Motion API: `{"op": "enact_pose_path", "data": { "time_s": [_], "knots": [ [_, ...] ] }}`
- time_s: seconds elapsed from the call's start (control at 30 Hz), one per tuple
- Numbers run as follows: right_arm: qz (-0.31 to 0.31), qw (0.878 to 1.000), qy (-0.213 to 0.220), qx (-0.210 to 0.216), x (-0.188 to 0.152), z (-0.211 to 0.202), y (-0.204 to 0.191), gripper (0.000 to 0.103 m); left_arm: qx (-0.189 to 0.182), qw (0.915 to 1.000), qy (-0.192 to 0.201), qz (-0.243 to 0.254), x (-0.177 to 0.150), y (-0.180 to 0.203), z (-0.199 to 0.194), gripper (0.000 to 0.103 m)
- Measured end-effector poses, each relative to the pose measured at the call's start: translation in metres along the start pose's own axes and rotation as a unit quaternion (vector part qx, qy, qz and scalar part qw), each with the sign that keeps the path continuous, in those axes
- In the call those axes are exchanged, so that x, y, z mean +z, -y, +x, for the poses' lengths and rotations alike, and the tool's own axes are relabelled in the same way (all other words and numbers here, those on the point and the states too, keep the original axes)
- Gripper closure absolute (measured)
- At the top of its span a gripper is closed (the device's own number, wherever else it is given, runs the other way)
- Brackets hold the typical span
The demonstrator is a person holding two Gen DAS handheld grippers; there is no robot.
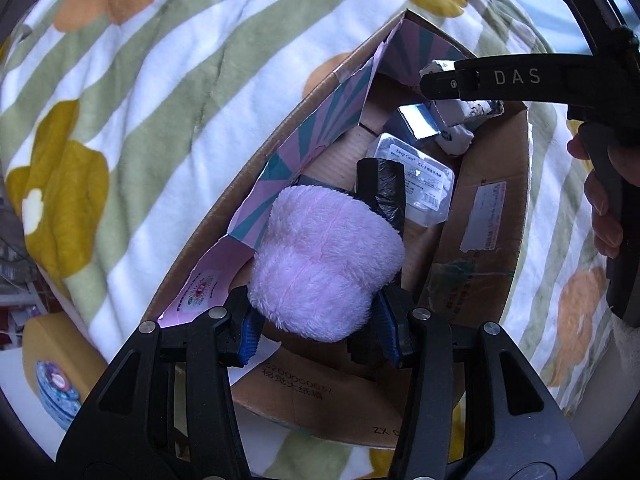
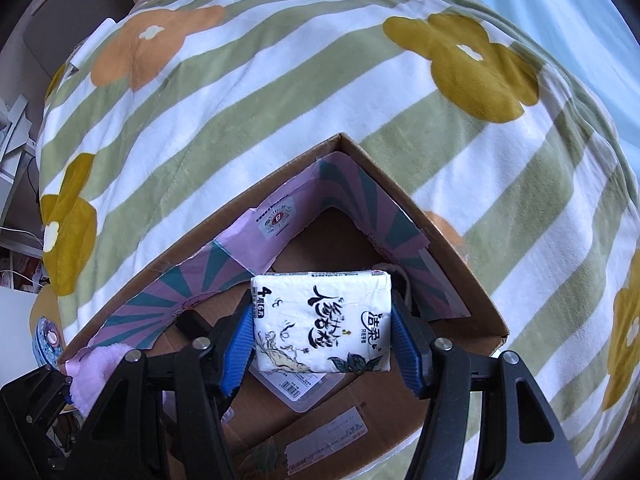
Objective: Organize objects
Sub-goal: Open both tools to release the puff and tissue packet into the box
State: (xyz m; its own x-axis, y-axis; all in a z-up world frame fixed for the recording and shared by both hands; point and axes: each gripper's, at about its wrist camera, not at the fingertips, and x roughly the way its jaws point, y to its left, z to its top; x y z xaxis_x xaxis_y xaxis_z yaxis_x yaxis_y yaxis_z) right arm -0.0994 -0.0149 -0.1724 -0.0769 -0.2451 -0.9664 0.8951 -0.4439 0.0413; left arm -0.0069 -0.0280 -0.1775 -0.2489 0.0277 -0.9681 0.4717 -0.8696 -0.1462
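Left wrist only — clear packet (image 1: 420,178) in box (image 1: 492,216)

Both grippers point steeply down. The left gripper (image 1: 316,328) has its blue pads (image 1: 250,338) squeezed into a fluffy pink cloth (image 1: 324,264); the right gripper (image 2: 322,344) has its blue pads (image 2: 406,350) pressed on both sides of a tissue pack (image 2: 320,320). In the left view, the person's fingers (image 1: 604,204) curl round the right gripper's handle at the right edge.
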Motion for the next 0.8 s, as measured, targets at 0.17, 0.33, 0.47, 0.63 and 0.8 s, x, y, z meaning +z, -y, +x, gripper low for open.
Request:
{"op": "enact_pose_path", "data": {
  "time_s": [0.17, 0.33, 0.47, 0.63, 0.8],
  "knots": [
    [-0.003, 1.000, -0.008, 0.012, 0.004, 0.002, -0.001, 0.009, 0.008, 0.9998, 0.005, 0.020, -0.004, 0.009, -0.001, 0.009],
    [-0.007, 1.000, -0.021, 0.020, -0.001, 0.007, 0.000, 0.000, -0.004, 0.9998, 0.002, 0.022, -0.007, 0.016, 0.001, 0.000],
    [0.009, 0.999, -0.023, 0.023, -0.006, 0.008, 0.005, 0.000, -0.009, 0.9997, 0.002, 0.021, -0.008, 0.017, 0.002, 0.000],
    [0.011, 0.999, -0.024, 0.022, -0.007, 0.006, 0.004, 0.000, -0.016, 0.9997, 0.003, 0.016, -0.007, 0.018, 0.002, 0.000],
    [0.014, 1.000, -0.018, 0.022, -0.009, 0.000, 0.005, 0.000, -0.021, 0.9996, 0.002, 0.017, -0.008, 0.019, 0.000, 0.000]
  ]
}}
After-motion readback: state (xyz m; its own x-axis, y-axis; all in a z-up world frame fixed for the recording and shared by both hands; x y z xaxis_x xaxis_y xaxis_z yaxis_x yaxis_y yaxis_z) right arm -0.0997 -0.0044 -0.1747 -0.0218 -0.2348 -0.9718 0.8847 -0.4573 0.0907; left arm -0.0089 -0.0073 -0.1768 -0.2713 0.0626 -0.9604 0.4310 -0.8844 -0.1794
